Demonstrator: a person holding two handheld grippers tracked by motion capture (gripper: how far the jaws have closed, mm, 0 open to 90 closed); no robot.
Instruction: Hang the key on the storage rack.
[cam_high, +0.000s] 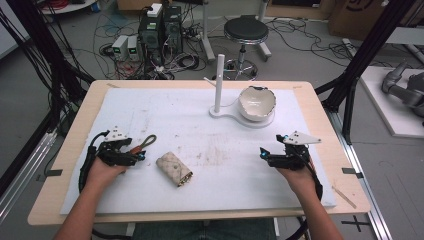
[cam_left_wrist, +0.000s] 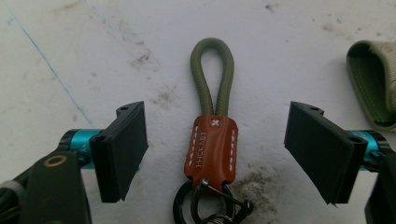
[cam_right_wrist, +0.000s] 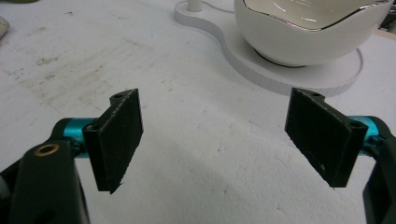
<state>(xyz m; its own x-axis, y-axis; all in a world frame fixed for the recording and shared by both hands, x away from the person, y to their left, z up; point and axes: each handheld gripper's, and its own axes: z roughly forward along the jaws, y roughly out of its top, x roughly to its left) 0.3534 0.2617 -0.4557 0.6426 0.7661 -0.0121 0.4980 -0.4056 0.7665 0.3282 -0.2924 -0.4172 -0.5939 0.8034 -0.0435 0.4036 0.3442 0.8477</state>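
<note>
We see the left gripper (cam_left_wrist: 215, 154) low over the white mat (cam_high: 200, 125), its jaws spread wide with the key strap (cam_left_wrist: 212, 135) lying flat between them, neither pad touching it. The strap's brown leather tab sits midway between the pads, its olive cord loop pointing away from the gripper and its dark metal rings at the near end. In the high view the strap (cam_high: 144, 143) lies at the left of the mat, just ahead of the left gripper (cam_high: 137, 156), with a beige pouch (cam_high: 174, 169) near it to the right. The right gripper (cam_high: 263, 154) rests at the right side of the mat, well apart from the strap, its jaws (cam_right_wrist: 215, 144) also spread with only bare mat between them. Beyond it stands a white bowl (cam_high: 256, 103) on a white stand (cam_high: 218, 111) with an upright post.
</note>
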